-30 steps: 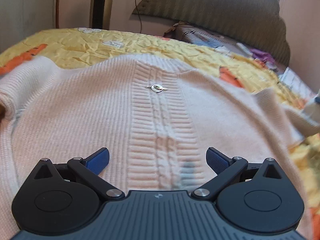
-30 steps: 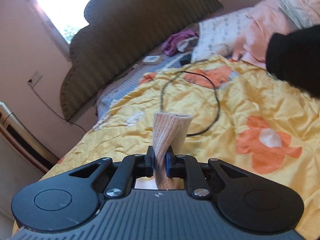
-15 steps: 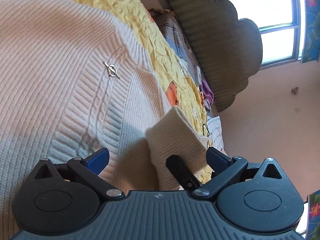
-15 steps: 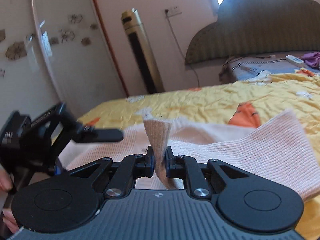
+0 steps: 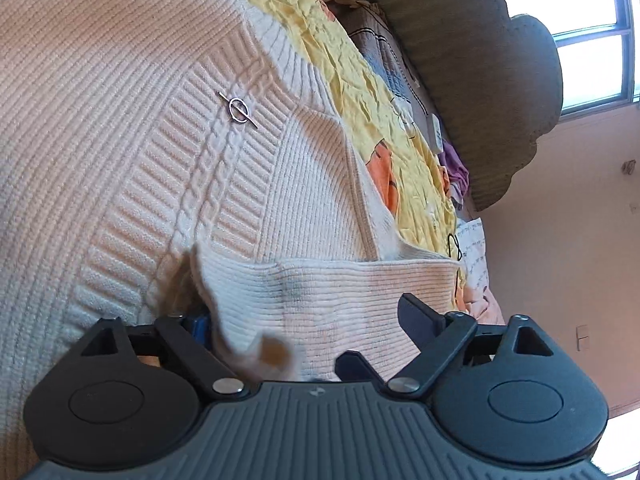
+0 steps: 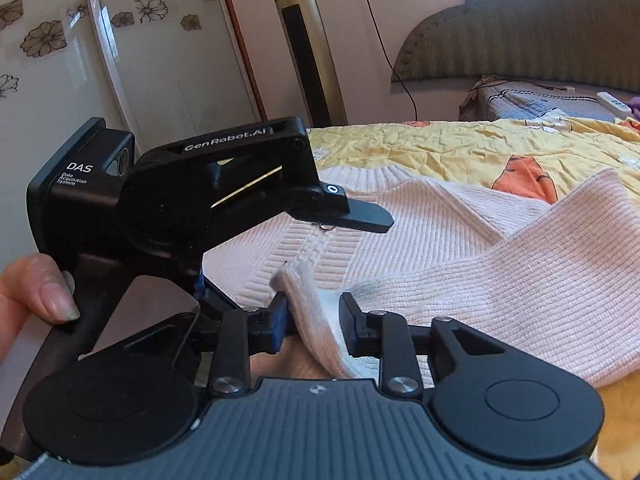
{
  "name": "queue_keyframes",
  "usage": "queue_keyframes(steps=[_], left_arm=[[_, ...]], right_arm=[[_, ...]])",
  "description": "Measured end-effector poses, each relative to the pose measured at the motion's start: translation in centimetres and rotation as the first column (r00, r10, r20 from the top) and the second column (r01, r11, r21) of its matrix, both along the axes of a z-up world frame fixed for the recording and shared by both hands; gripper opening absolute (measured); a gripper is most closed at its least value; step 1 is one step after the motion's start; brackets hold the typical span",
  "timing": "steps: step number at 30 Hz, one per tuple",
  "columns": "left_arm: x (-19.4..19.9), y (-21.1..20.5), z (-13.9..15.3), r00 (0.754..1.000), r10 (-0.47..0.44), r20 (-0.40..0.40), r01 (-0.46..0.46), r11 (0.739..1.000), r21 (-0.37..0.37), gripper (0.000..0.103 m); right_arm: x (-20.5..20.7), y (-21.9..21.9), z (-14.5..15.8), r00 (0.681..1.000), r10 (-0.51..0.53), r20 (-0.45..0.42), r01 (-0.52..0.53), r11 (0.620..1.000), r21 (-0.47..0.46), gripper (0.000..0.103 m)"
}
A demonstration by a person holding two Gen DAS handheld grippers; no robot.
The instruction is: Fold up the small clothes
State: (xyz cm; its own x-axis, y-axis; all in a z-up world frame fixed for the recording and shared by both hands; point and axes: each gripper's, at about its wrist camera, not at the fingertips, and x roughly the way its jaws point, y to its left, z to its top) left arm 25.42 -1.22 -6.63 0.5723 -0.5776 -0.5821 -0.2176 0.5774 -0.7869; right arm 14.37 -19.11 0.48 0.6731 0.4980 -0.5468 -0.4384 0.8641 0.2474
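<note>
— On the yellow floral quilt (image 6: 460,152), what is lying spread out?

— A pale pink ribbed knit sweater (image 5: 120,140) is lying flat, with a small silver ring pin (image 5: 239,110) sitting on its cable-knit centre strip at about eleven o'clock in the left wrist view. Its sleeve cuff (image 6: 316,320) is lying folded across the body, coming in from three o'clock.

— What is the left gripper (image 5: 308,320) doing?

— Its jaws have just been closing a little but are standing wide, straddling the cuff without pinching it. A person's hand (image 6: 28,296) is holding its handle at nine o'clock in the right wrist view.

— And the right gripper (image 6: 314,316)?

— Its jaws have just been opening; they are standing partly apart with the cuff draping loosely between them, one blue pad (image 6: 280,320) just beside the fabric.

— Beyond that?

— A dark green padded headboard (image 6: 540,40) is standing at one o'clock.
</note>
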Motion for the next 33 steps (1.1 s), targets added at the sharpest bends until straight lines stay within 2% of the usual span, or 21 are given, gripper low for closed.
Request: queue_keyframes(steps=[2,3,4,5,6,8,10,13,15,18,21,23,26,29,33], left_arm=[[-0.2,0.4,-0.1,1.000,-0.006,-0.006,0.006,1.000,-0.002,0.079],[-0.4,0.5,-0.1,1.000,-0.005,-0.013,0.005,1.000,0.013,0.068],[-0.4,0.4,0.0,1.000,-0.007,-0.019,0.008,0.999,0.038,0.052],[-0.4,0.2,0.0,1.000,-0.018,-0.025,0.020,0.997,0.074,0.044],[-0.6,0.0,0.1,0.999,-0.031,-0.026,0.034,0.993,0.117,0.030],[-0.9,-0.6,0.4,0.998,-0.057,-0.022,0.061,0.981,0.186,0.022],[-1.1,-1.2,0.6,0.998,-0.068,-0.011,0.069,0.965,0.254,0.007],[-0.9,-2.1,1.5,0.993,-0.118,0.020,0.103,0.931,0.351,0.006],[-0.9,-2.0,3.4,0.987,-0.137,0.079,0.095,0.913,0.397,0.006],[-0.9,0.6,7.3,0.976,-0.107,0.188,0.020,0.910,0.414,0.006],[-1.6,5.7,10.1,0.966,-0.019,0.258,-0.092,0.908,0.409,0.006],[-1.7,8.9,10.1,0.969,0.050,0.242,-0.155,0.886,0.438,0.005],[-1.3,12.0,6.8,0.985,0.126,0.118,-0.166,0.882,0.440,0.005],[-1.5,11.8,4.5,0.990,0.125,0.072,-0.144,0.863,0.484,0.005],[-1.4,11.3,3.7,0.991,0.119,0.064,-0.135,0.865,0.483,0.005]], right_arm=[[-0.5,-1.4,0.0,1.000,-0.023,-0.018,0.024,0.999,0.049,0.059],[-0.7,-2.4,0.1,0.999,-0.040,-0.025,0.042,0.996,0.078,0.060],[-1.0,-3.4,0.2,0.998,-0.056,-0.035,0.060,0.992,0.110,0.061],[-1.2,-4.7,0.3,0.996,-0.076,-0.051,0.083,0.985,0.151,0.061],[-1.6,-5.7,0.3,0.993,-0.094,-0.066,0.105,0.978,0.183,0.061],[-2.0,-8.1,0.3,0.984,-0.146,-0.106,0.168,0.957,0.237,0.062],[-2.4,-10.0,0.3,0.971,-0.196,-0.134,0.226,0.937,0.266,0.063],[-2.5,-12.3,0.2,0.952,-0.259,-0.163,0.297,0.907,0.299,0.064],[-2.1,-13.7,0.0,0.939,-0.292,-0.184,0.339,0.876,0.343,0.064],[-1.6,-15.4,0.0,0.923,-0.320,-0.213,0.382,0.829,0.409,0.063],[-1.5,-16.8,0.6,0.920,-0.336,-0.202,0.392,0.815,0.428,0.064],[-1.3,-17.8,1.2,0.917,-0.357,-0.178,0.399,0.821,0.407,0.068],[0.3,-19.5,1.6,0.910,-0.370,-0.185,0.413,0.825,0.385,0.072],[4.0,-19.9,0.9,0.906,-0.330,-0.267,0.412,0.831,0.374,0.071],[8.9,-17.1,0.6,0.909,-0.304,-0.284,0.379,0.887,0.263,0.071]])
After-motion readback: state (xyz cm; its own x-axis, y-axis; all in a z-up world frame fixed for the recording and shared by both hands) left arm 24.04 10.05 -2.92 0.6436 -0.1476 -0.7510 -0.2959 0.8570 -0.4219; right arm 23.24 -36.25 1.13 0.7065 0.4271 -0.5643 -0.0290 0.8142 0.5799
